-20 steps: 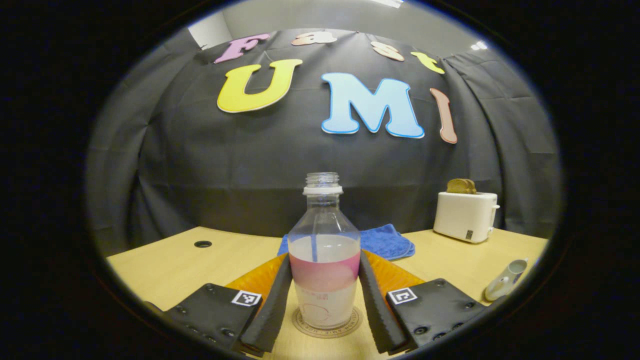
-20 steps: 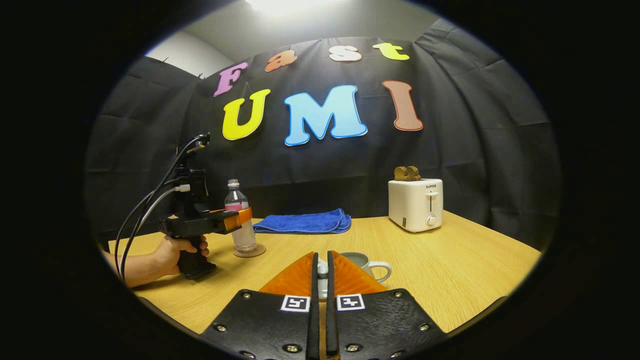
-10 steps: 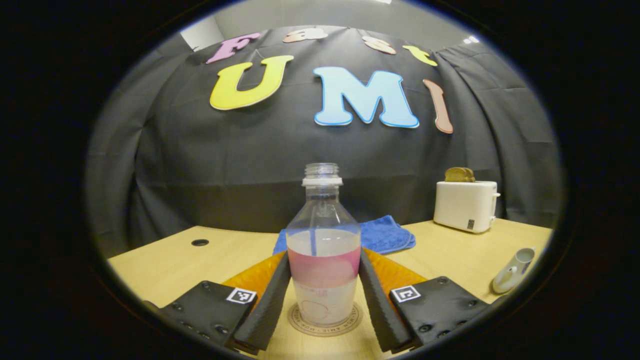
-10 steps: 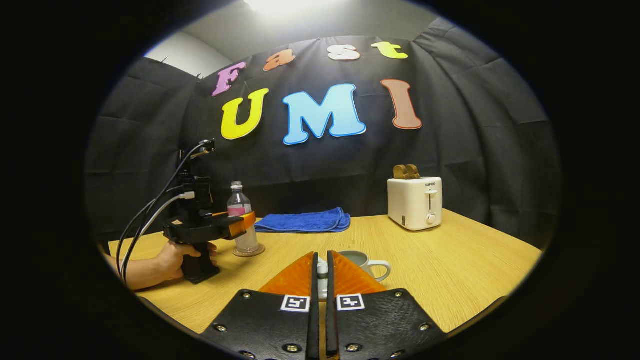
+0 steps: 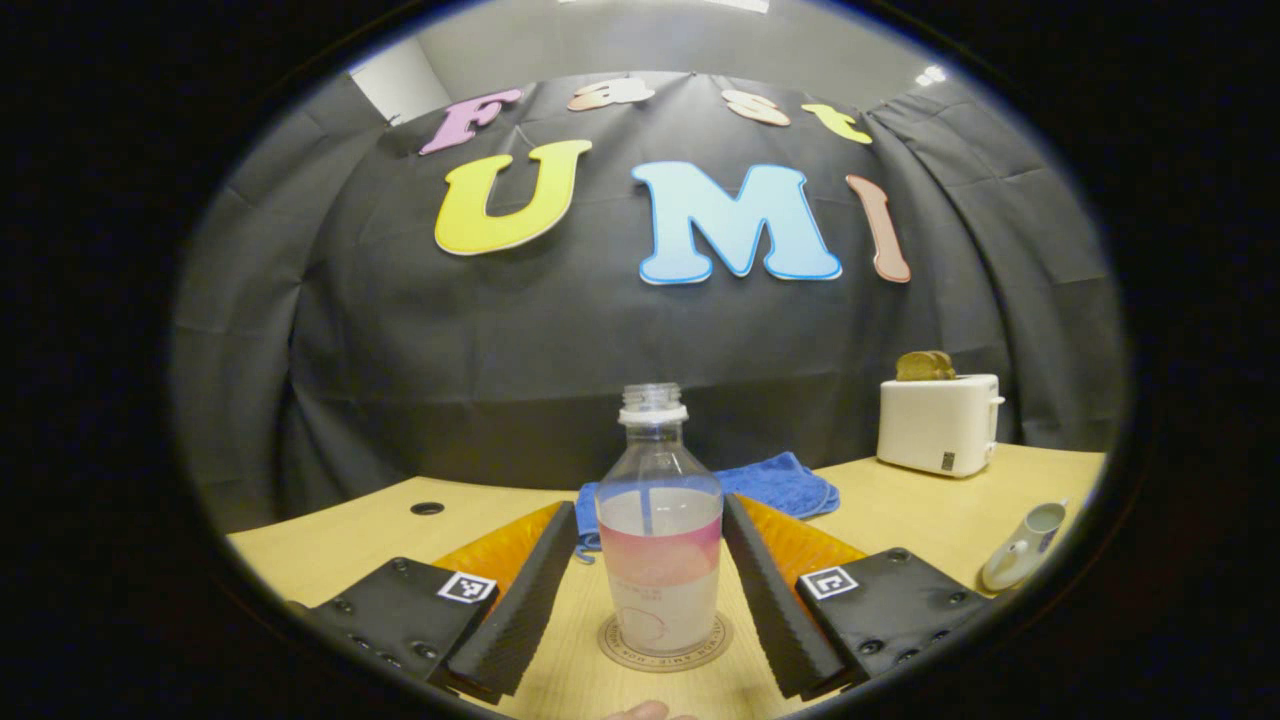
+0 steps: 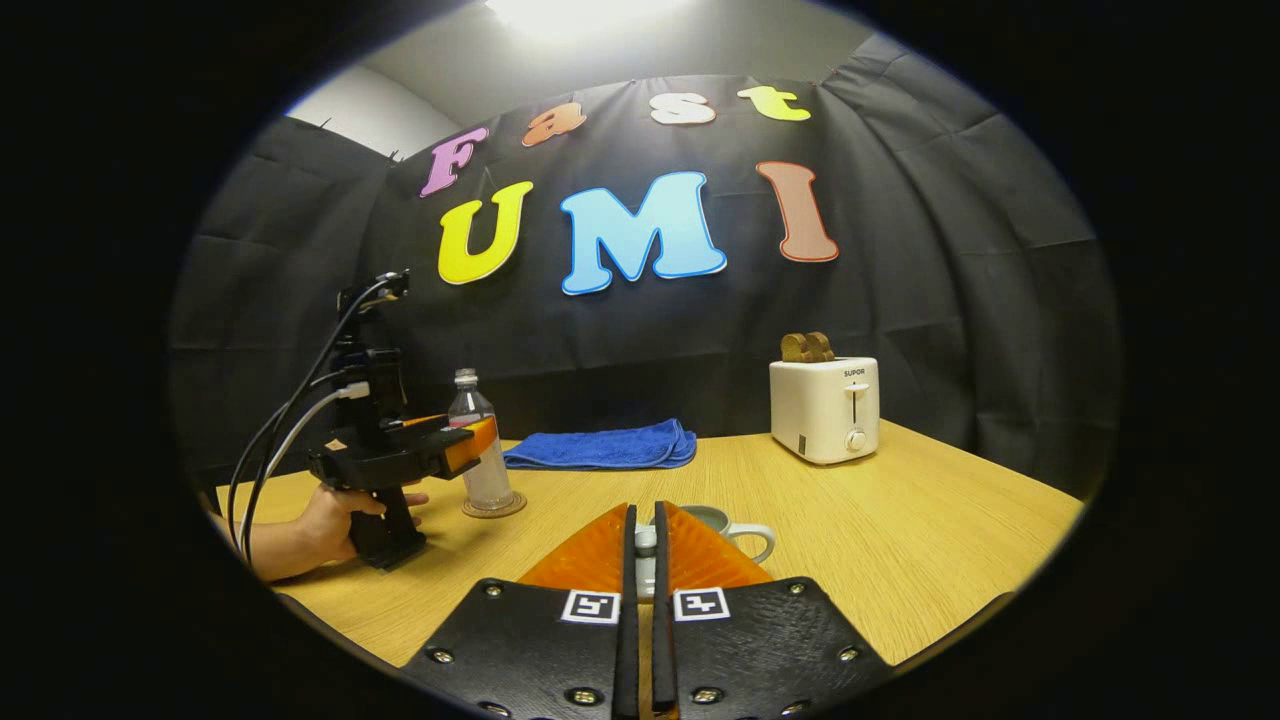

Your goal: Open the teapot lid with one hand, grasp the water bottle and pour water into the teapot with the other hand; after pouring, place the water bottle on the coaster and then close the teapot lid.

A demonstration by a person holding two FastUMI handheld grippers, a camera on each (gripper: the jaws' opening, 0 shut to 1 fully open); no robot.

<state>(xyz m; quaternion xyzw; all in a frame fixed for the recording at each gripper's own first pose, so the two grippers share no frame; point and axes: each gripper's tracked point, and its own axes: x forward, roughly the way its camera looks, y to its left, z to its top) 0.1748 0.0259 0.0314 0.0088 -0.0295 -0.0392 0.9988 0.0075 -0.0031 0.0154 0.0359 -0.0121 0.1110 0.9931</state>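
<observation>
Left gripper (image 5: 650,600): fingers spread, one on either side of the water bottle (image 5: 660,560), a visible gap between each finger and the bottle wall, so nothing is gripped. The bottle stands upright and uncapped on the round coaster (image 5: 665,645) on the wooden table (image 5: 330,540), part-filled with clear liquid. In the right gripper view the same gripper (image 6: 470,445) sits at the left of the table, held by a hand (image 6: 330,515) with cables running up from it, its fingers flanking the bottle (image 6: 478,450) on the coaster (image 6: 493,506).

Behind the bottle lies a folded blue towel (image 6: 600,447), near the back edge. Right of it stands a white toaster (image 6: 824,408) with two slices of bread (image 6: 806,347) up.

Right gripper (image 6: 645,545): fingers pressed nearly together on a small pale knob, the teapot lid (image 6: 645,540). The teapot (image 6: 735,530) sits just beyond the fingertips, handle to the right. Whether the lid is lifted or seated cannot be told. In the left gripper view the teapot (image 5: 1020,545) shows at far right.
</observation>
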